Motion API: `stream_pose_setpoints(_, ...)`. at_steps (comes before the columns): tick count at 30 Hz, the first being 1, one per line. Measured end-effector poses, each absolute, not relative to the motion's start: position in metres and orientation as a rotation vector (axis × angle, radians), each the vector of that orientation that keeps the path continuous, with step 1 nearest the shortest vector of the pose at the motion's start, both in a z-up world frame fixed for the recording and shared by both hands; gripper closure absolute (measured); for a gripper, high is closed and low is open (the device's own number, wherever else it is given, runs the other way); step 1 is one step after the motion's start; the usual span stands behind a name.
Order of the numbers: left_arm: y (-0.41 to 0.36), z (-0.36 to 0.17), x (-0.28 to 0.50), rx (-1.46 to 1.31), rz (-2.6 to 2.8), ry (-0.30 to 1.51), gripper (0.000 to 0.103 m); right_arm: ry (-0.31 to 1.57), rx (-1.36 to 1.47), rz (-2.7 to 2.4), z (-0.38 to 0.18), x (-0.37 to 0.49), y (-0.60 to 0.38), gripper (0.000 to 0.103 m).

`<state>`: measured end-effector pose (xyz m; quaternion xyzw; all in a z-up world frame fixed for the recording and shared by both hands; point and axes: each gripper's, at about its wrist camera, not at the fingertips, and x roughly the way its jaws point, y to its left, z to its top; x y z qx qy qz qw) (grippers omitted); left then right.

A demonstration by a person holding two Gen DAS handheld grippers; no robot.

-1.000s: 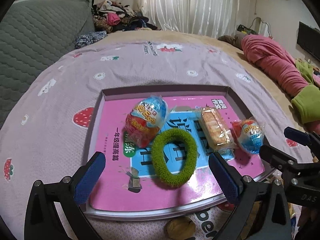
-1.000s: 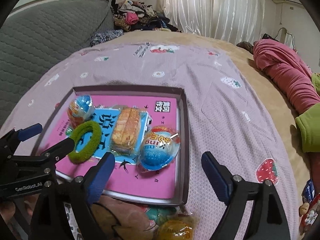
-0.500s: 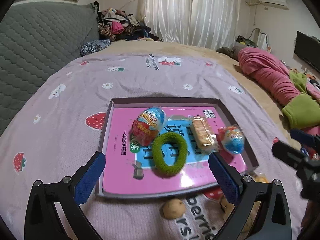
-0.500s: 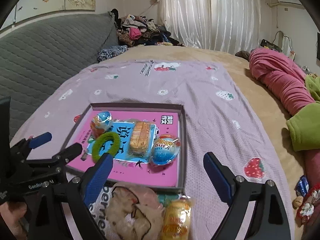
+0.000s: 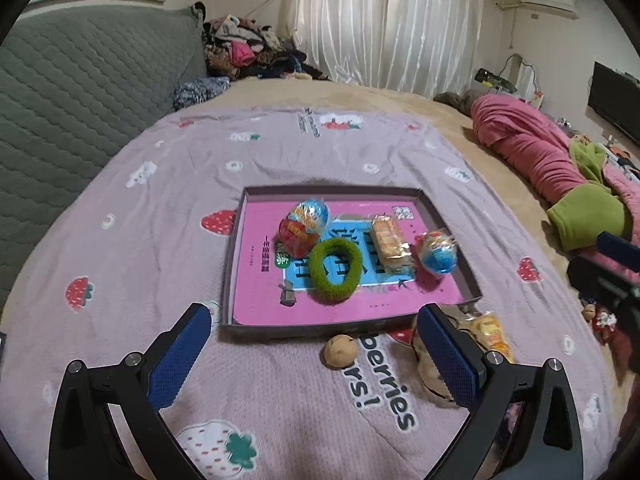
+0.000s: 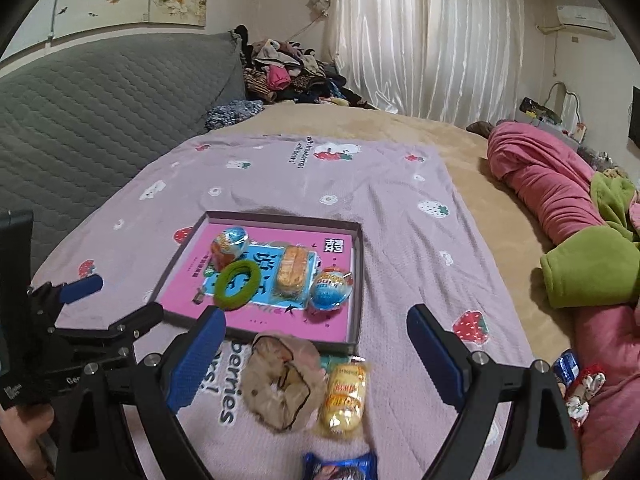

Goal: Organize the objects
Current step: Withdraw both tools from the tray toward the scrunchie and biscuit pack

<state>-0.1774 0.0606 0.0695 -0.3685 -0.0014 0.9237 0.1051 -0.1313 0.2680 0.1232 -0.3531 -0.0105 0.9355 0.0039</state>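
Left hand-held gripper (image 5: 314, 354): we see its blue-padded fingers (image 5: 180, 354) spread wide apart, holding nothing, above the lilac strawberry-print bedspread (image 5: 132, 248), at 6 o'clock of the tray.
Right hand-held gripper (image 6: 316, 350): we find its fingers parted too and holding nothing, hanging over the loose items at the tray's near edge.
Shallow dark-rimmed cardboard tray with a pink printed base (image 5: 236, 256): it lies flat on the bedspread, mid-bed.
Fuzzy green ring-shaped hair tie (image 5: 335, 271): inside the tray, near its middle.
Red-and-blue foil-wrapped egg-shaped sweet (image 5: 304, 226): in the tray at 11 o'clock of the hair tie, touching it.
Clear-wrapped golden biscuit bar (image 5: 389, 241): in the tray at 2 o'clock of the hair tie.
Blue foil-wrapped egg-shaped sweet (image 5: 437, 251): at 3 o'clock of the bar, just beside it.
Small brown walnut (image 5: 340, 351): on the bedspread at 6 o'clock of the tray, just outside its rim.
Beige scrunchie with dark trim (image 6: 282, 384): we see it between the right fingers, outside the tray.
Yellow wrapped snack packet (image 6: 344, 394): touching the scrunchie at its 3 o'clock.
Blue wrapped biscuit packet (image 6: 340, 466): at 6 o'clock of the yellow packet, at the picture's bottom edge.
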Motion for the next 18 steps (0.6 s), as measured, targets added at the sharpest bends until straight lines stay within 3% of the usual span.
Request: stream_pose_setpoints(18,0.077,0.114,-0.11,-1.03,2.695,0.038,0.0,-0.09,-1.044,2.93,0.165,-0.053,0.258,0.011)
